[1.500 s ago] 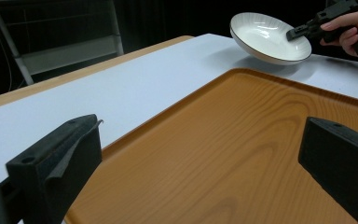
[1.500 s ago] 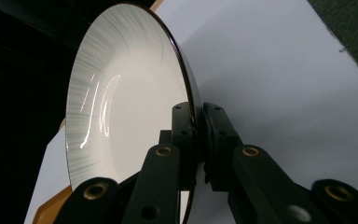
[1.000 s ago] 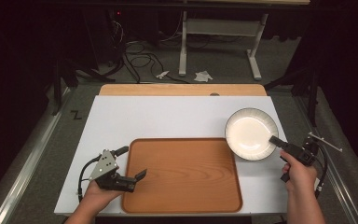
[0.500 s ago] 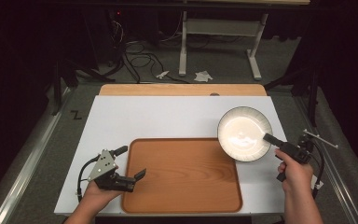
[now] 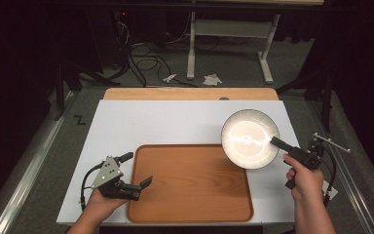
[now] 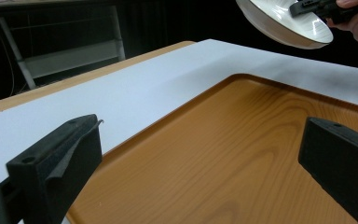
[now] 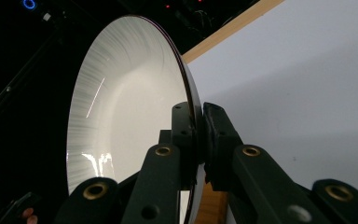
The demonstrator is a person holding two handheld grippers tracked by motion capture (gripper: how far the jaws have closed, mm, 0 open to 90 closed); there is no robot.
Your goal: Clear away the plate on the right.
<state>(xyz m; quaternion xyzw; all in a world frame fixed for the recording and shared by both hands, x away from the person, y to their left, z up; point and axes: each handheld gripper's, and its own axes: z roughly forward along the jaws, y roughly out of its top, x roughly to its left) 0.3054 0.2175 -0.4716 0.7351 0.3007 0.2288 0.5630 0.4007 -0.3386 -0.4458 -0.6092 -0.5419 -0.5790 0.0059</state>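
The white bowl (image 5: pixel 250 138) is up off the table, pinched by its rim and hanging over the right-hand part of the white tabletop (image 5: pixel 165 122), just past the far right corner of the wooden tray (image 5: pixel 190 183). In the high view its pale inside faces up toward the camera, glare running across the bottom, fine grey streaks around the wall. From the right gripper view the bowl (image 7: pixel 126 116) stands almost on edge, its dark-edged rim running straight down into the tongs, the white surface behind it on the right.

The right gripper (image 5: pixel 276 143) is clamped on that rim: both black jaws are pressed together with only the bowl's thin wall between them, one pad inside, one outside. The right hand (image 5: pixel 304 178) holds the gripper body near the table's right edge, cable looping down beside the wrist.

Over on the other side, the left gripper (image 5: pixel 136 170) sits low at the tray's near left corner, its jaws well apart with nothing between them, held level in the left hand (image 5: pixel 104 197). In the left gripper view the two black jaws frame bare wood grain of the tray (image 6: pixel 223 154), and the bowl (image 6: pixel 284 23) floats high at the top right, clear of the tabletop, with the other gripper's jaw on its rim
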